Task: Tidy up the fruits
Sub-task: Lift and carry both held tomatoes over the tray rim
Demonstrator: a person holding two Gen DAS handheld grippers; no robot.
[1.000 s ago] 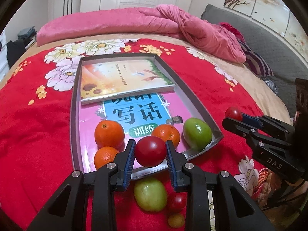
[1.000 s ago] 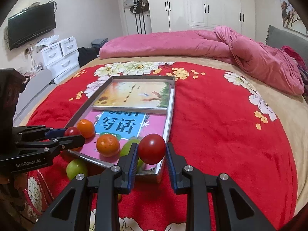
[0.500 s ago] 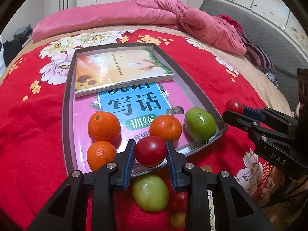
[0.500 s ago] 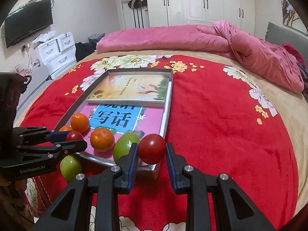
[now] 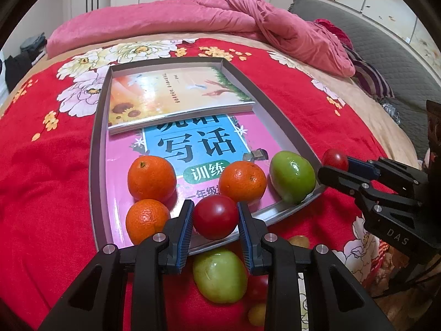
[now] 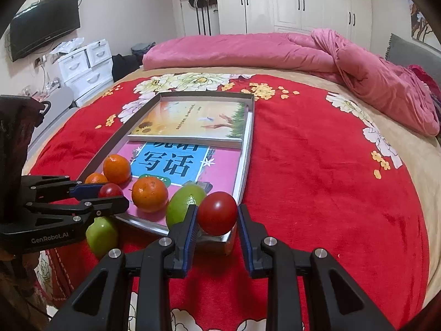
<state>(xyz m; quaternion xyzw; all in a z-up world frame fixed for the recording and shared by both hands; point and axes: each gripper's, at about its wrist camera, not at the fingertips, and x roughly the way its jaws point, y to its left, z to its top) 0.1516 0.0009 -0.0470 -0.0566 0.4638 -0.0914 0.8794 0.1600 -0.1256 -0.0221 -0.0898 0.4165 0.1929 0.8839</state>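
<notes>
Fingers (image 5: pixel 186 227) of both grippers each clamp 1 red tomato (image 5: pixel 215 217).

The pink book (image 5: pixel 176 149) in the tray carried large black characters "写话" on a blue panel, with "训练" in white on a green oval below and "一年级" partly hidden by fruit. The upper book (image 5: pixel 171 93) bore lines of print too small to read. The right claw (image 5: pixel 397 220) read "DAS" on its body; the left claw (image 6: pixel 49 237) read "GenRobot.AI".
</notes>
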